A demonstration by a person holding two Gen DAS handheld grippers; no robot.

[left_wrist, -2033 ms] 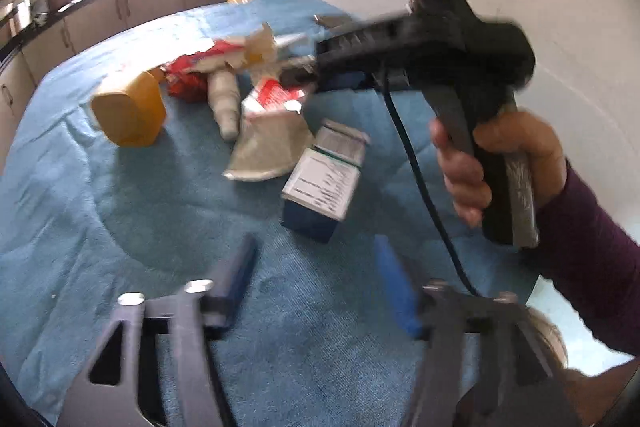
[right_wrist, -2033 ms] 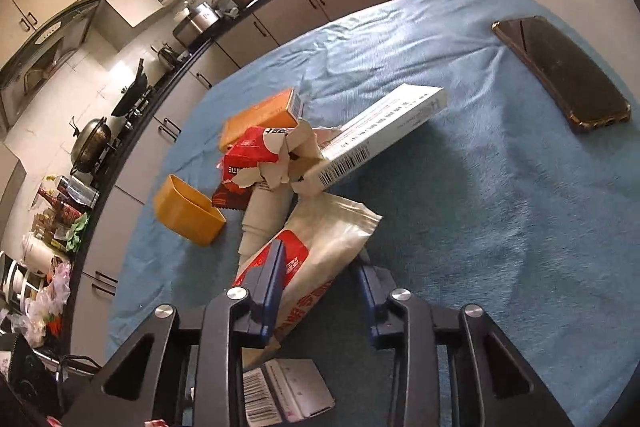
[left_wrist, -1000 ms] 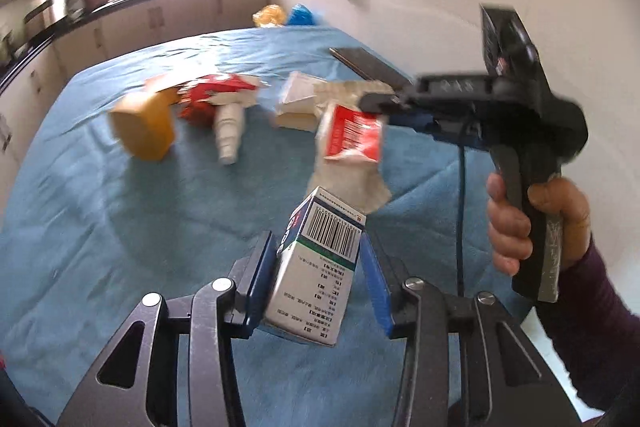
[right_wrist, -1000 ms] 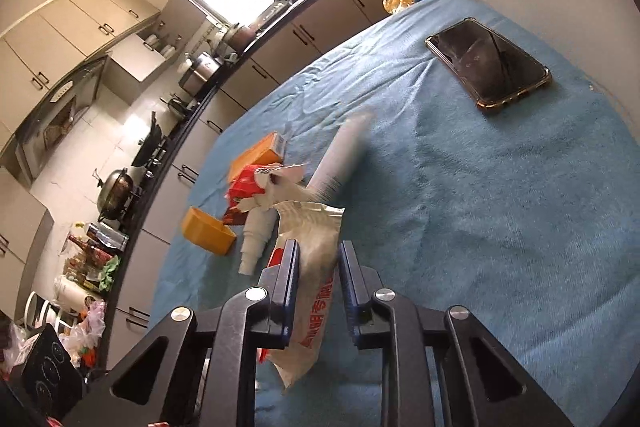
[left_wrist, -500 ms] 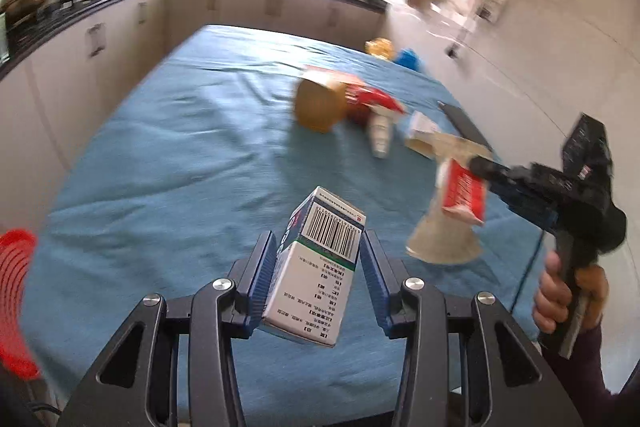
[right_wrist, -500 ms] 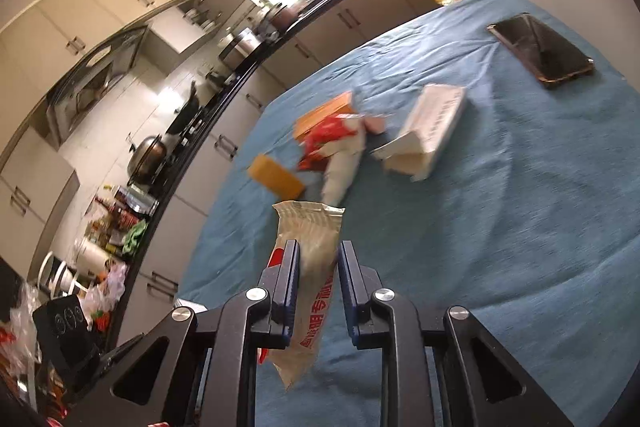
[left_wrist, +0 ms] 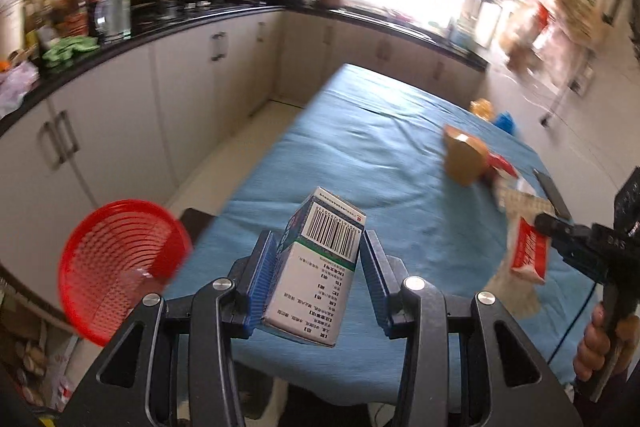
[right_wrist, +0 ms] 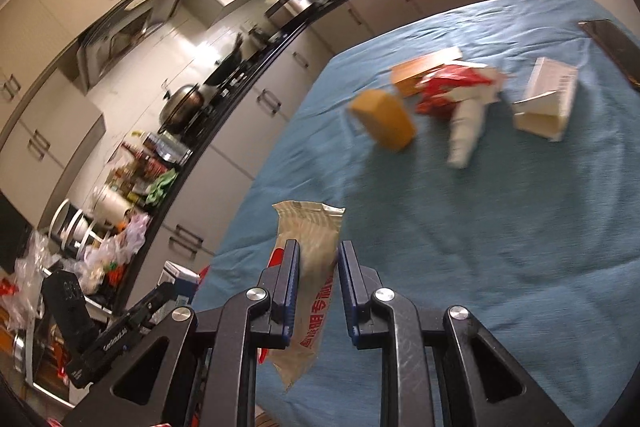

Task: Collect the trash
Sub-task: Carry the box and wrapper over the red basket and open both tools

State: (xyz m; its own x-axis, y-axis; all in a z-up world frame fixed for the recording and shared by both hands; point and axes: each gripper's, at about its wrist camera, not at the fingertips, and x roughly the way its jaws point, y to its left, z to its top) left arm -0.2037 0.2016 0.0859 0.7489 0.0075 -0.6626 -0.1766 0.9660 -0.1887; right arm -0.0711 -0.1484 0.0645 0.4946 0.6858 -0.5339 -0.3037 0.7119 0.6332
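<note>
Two pieces of trash are in my grip: my left gripper (left_wrist: 320, 275) pinches one glossy cardboard carton (left_wrist: 316, 267) with a barcode, near the ribbed red plastic basket (left_wrist: 120, 267); my right gripper (right_wrist: 316, 283) clamps one crinkly beige wrapper (right_wrist: 310, 279) above the blue cloth table (right_wrist: 480, 247). One yellow tub (right_wrist: 384, 121), one white box (right_wrist: 546, 105) and one stack of paper cups (right_wrist: 466, 133) lie on it.

The left gripper (left_wrist: 318, 273) points forward and down, its blue pads clamped on the sides of a small carton (left_wrist: 316, 267). The right gripper (right_wrist: 316, 285), gripped low at its handle by a hand (left_wrist: 600, 343), has its jaws set narrowly, pinching a flat packet (right_wrist: 310, 267) that hangs below them.
</note>
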